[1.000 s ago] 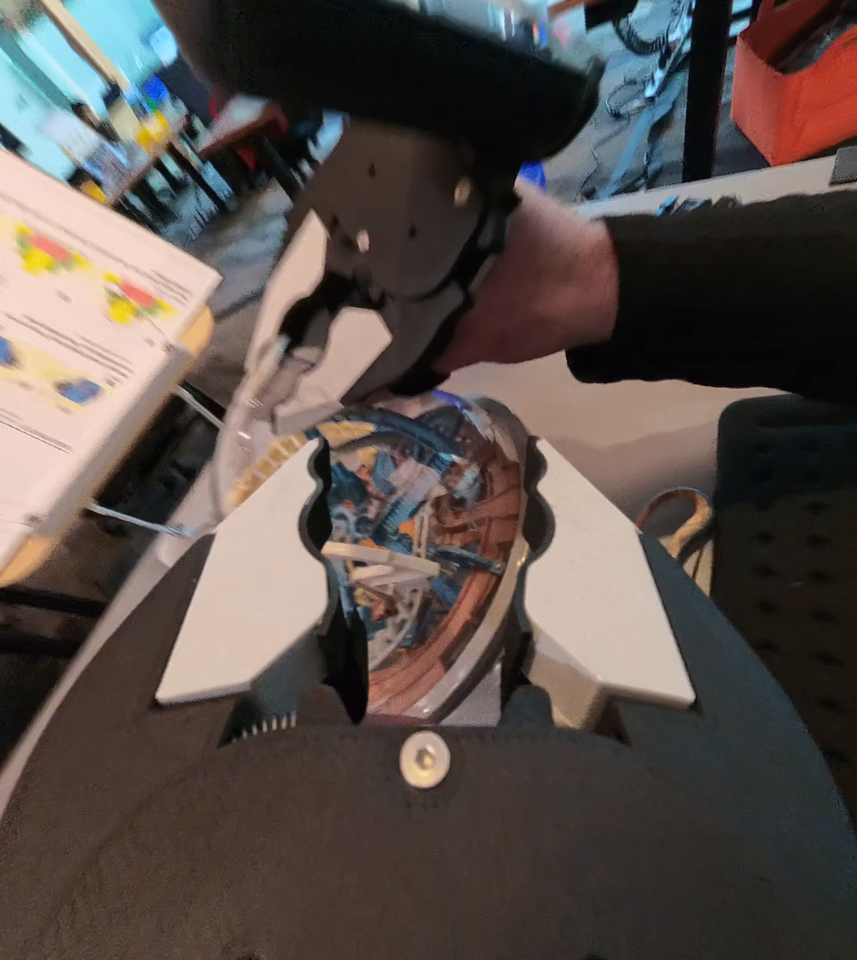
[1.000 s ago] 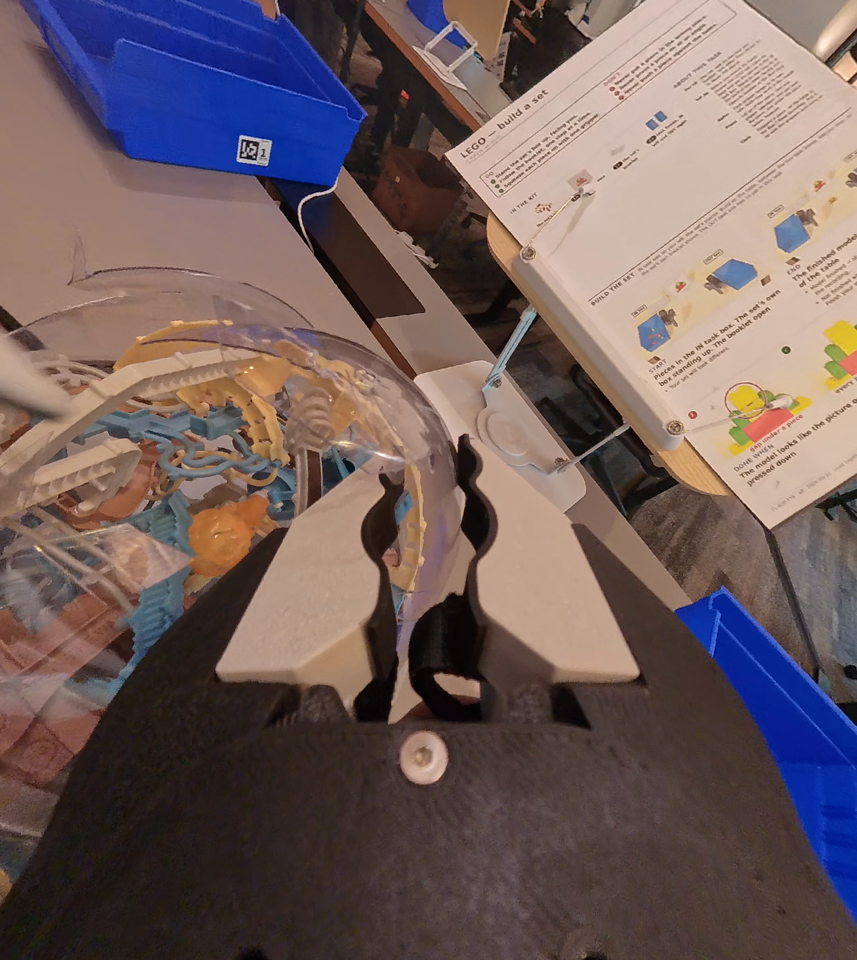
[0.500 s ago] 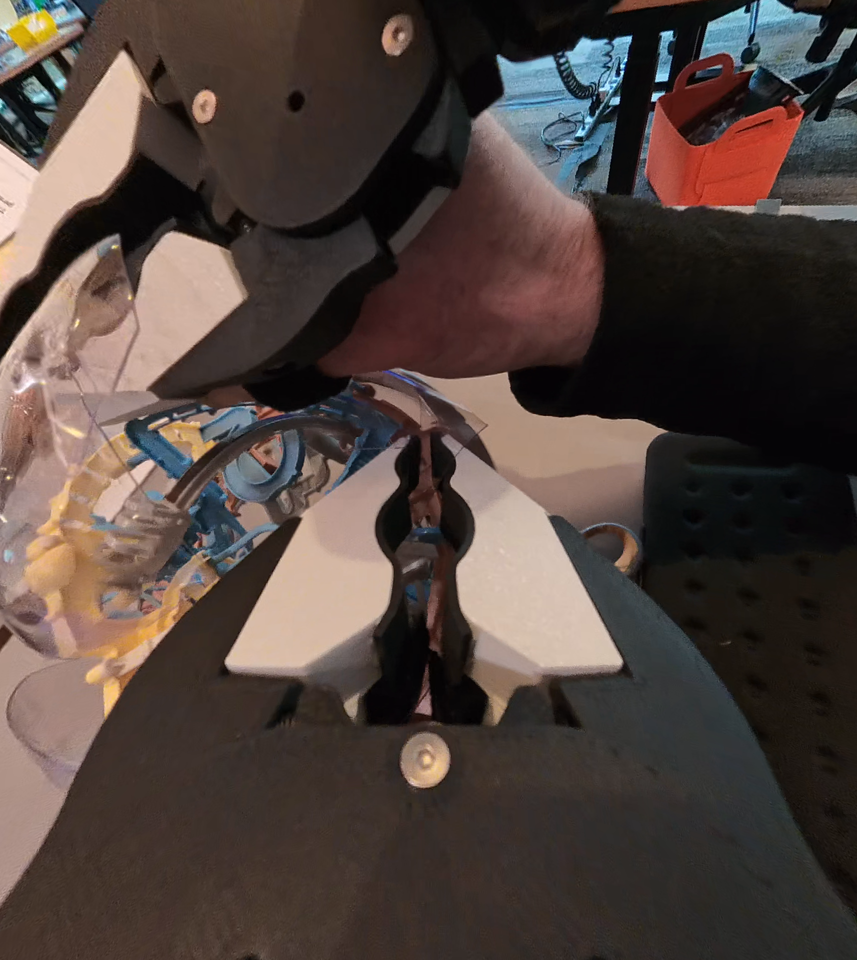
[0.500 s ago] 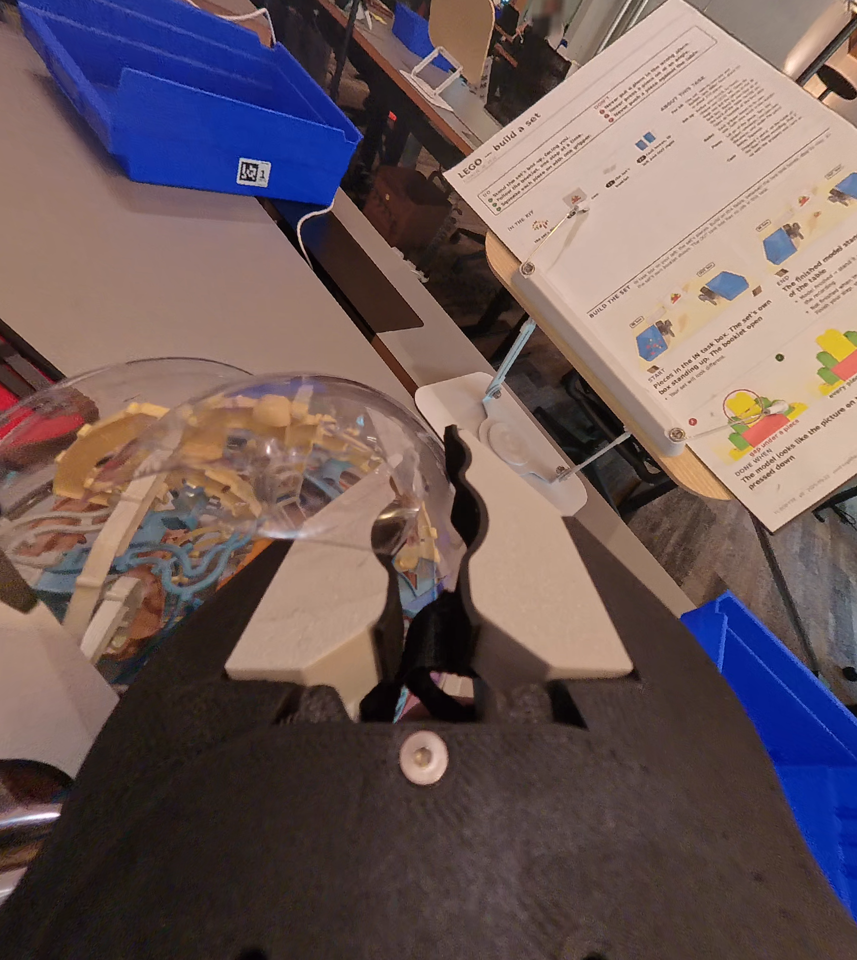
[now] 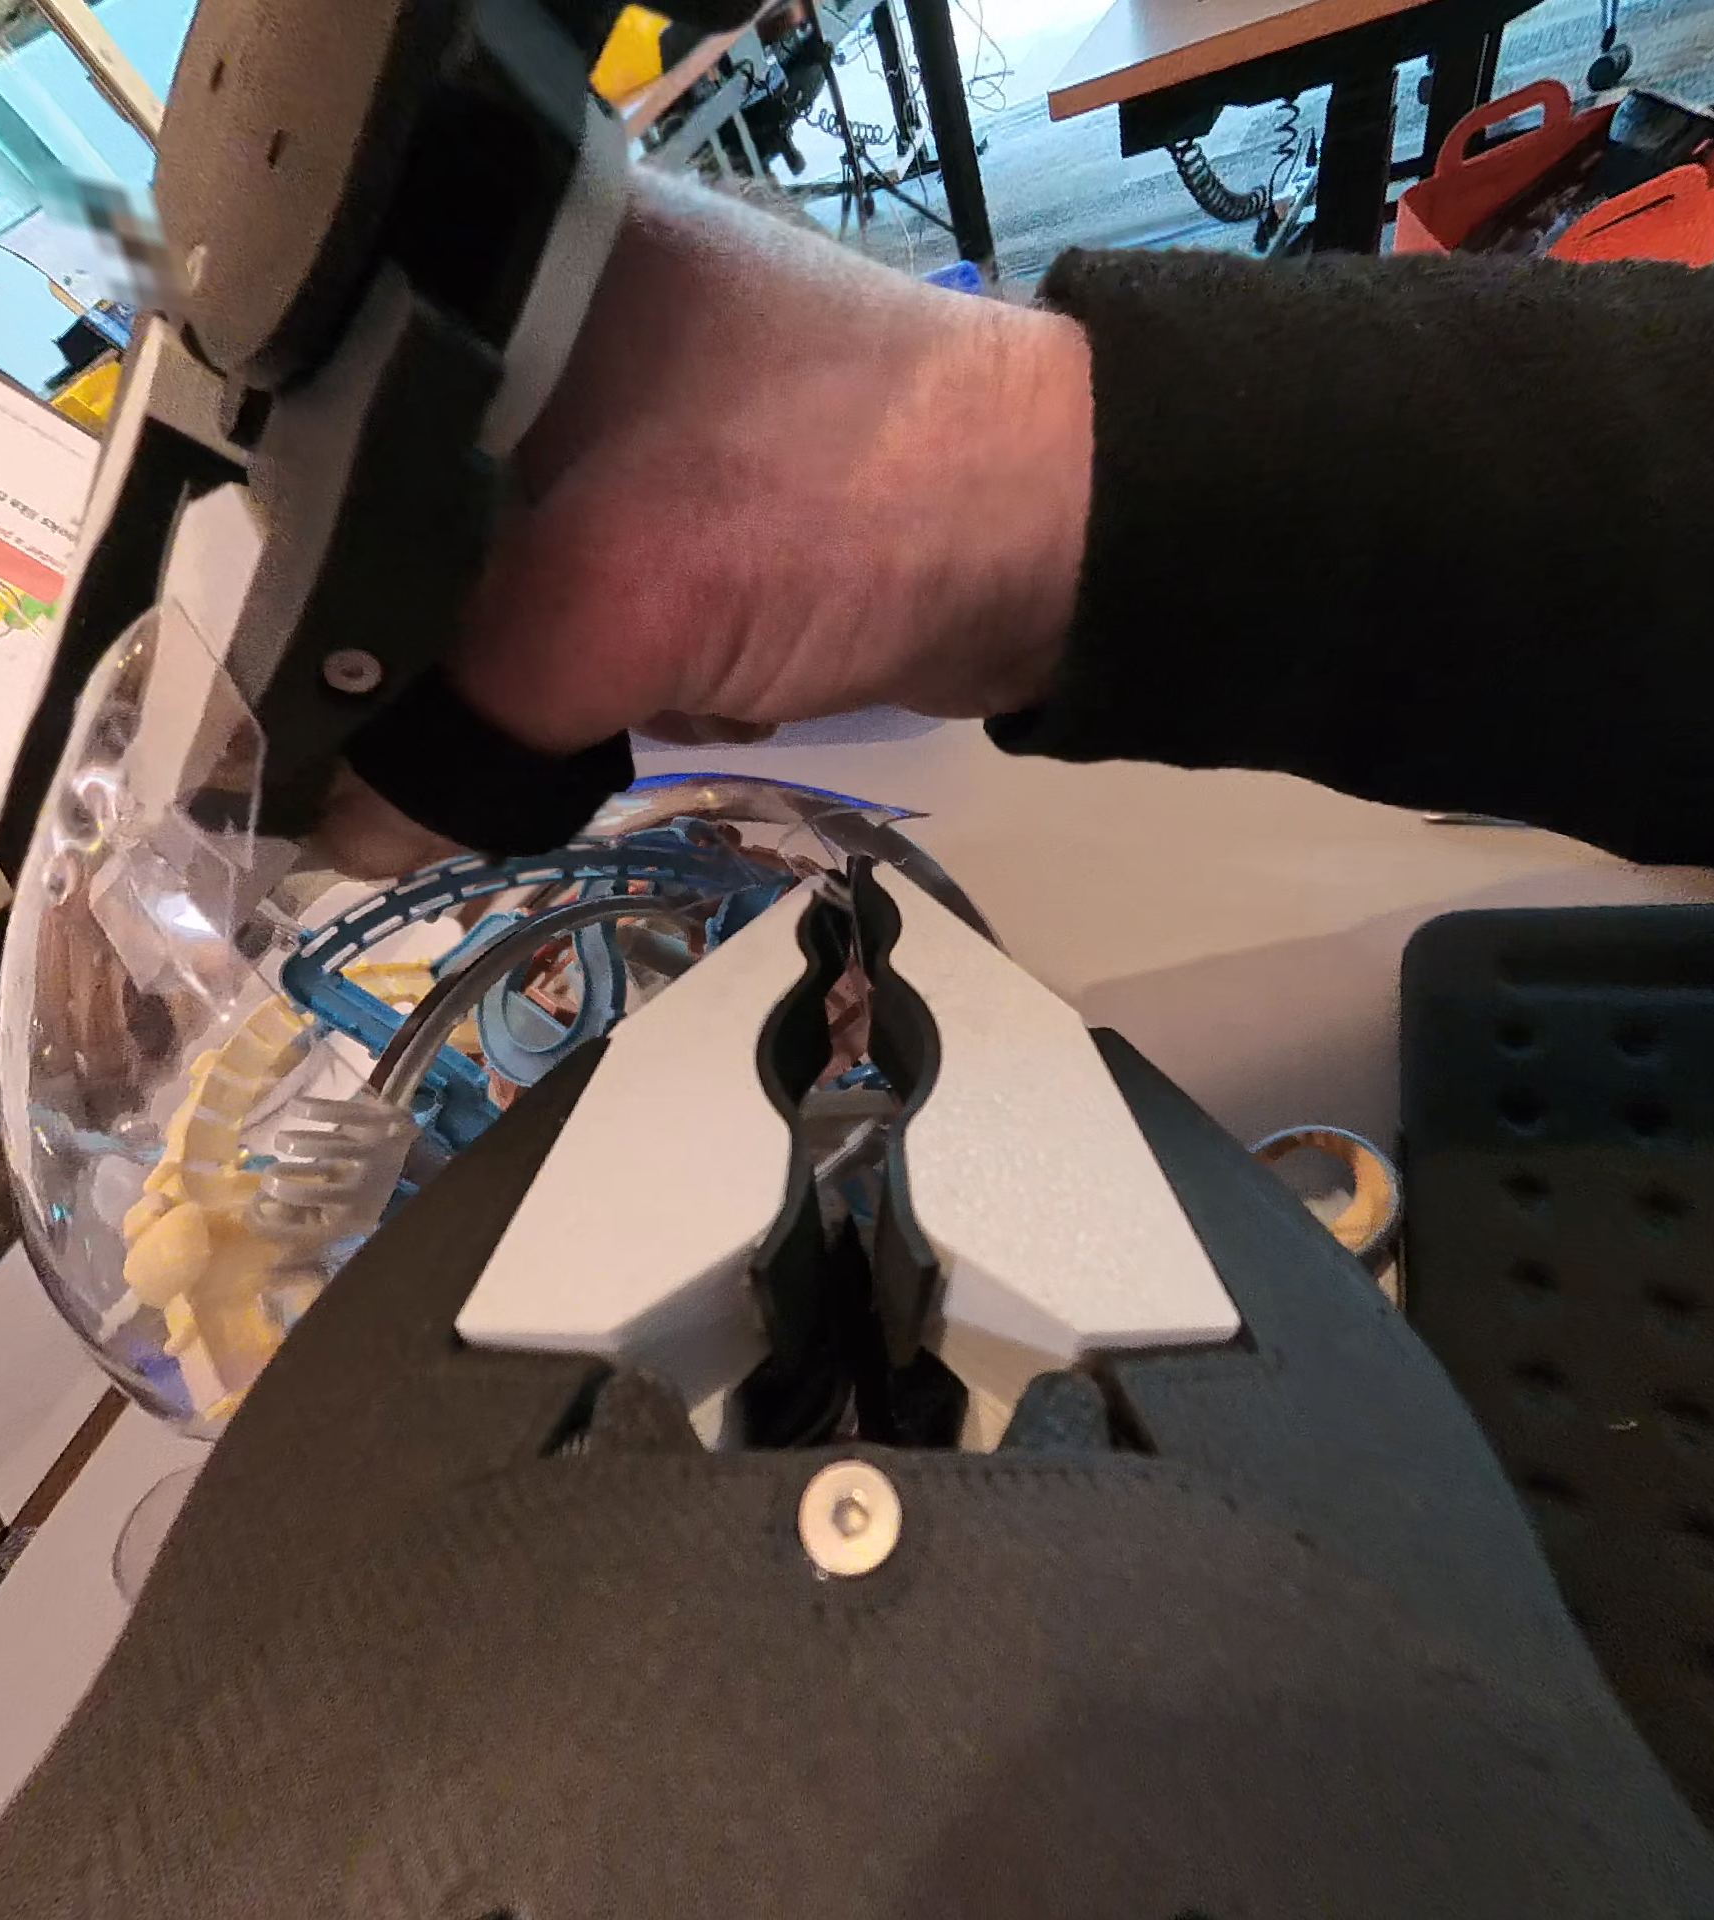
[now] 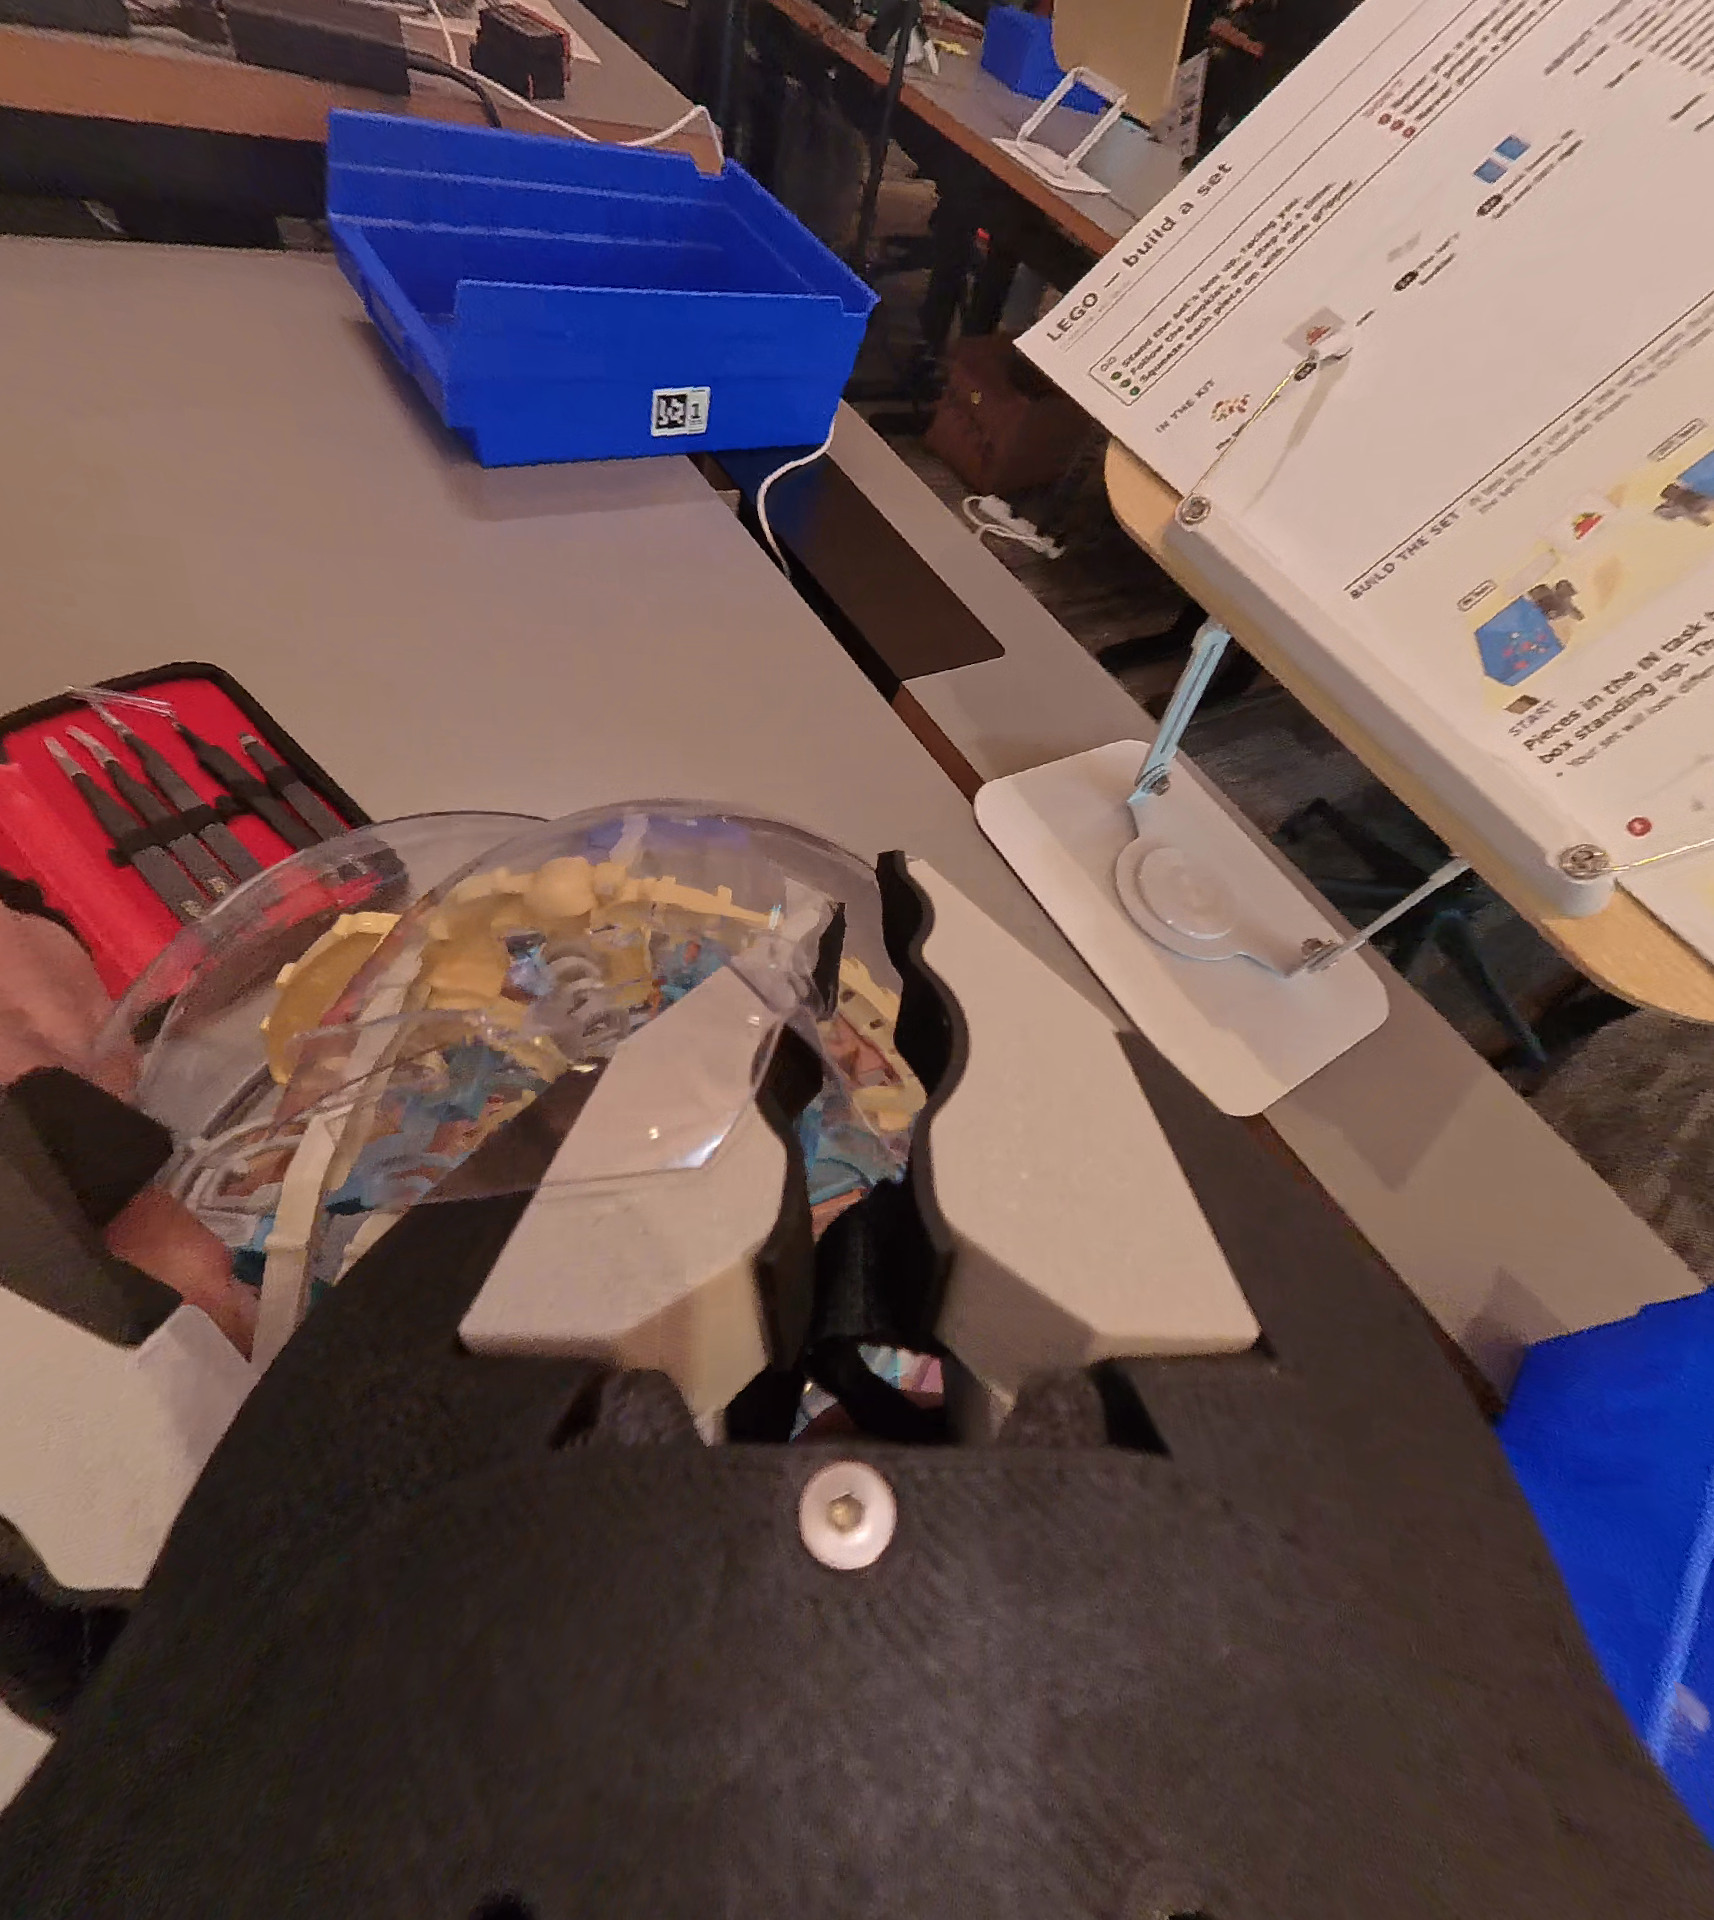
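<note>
So the clear maze ball is pinched on both sides: the left claw is clamped on a thin flap at its edge, the right claw nipped onto another flap. It's held just over the desk. A tweezer case sits behind, a blue bin farther back, an instruction board to the right.

Both grippers' fingers nearly closed, clamping.
</note>
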A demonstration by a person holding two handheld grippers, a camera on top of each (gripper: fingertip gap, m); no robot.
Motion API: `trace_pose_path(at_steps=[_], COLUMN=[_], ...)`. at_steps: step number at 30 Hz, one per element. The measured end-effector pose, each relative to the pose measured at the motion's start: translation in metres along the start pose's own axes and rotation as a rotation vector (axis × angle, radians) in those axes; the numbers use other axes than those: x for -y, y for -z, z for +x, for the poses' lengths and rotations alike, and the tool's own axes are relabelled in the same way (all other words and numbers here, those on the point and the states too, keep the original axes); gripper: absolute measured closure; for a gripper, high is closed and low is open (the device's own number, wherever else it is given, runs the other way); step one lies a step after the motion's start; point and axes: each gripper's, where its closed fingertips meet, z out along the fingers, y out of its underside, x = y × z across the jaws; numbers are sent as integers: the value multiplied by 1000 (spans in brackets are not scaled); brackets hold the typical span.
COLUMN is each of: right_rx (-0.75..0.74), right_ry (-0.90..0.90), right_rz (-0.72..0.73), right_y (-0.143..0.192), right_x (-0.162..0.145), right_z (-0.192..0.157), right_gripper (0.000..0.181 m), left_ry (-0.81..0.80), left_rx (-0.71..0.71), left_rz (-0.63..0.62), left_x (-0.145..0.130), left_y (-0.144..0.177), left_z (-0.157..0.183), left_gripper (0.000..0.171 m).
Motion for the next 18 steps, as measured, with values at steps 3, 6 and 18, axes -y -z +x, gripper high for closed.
trace_pose_path(at_steps=[3,6,18], right_rx=[58,103,224], right_ry=[-68,-99,-246], right_rz=[16,9,33], right_y=[-1,-4,-4], right_x=[0,-1,-5], right_z=[3,6,17], right_gripper=[177,177,175], left_ry=[-1,1,-94], left_rx=[-1,4,22], left_rz=[7,20,29], left_x=[1,3,8], left_y=[-2,-3,-12], left_z=[-2,-3,-5], left_gripper=[171,171,171])
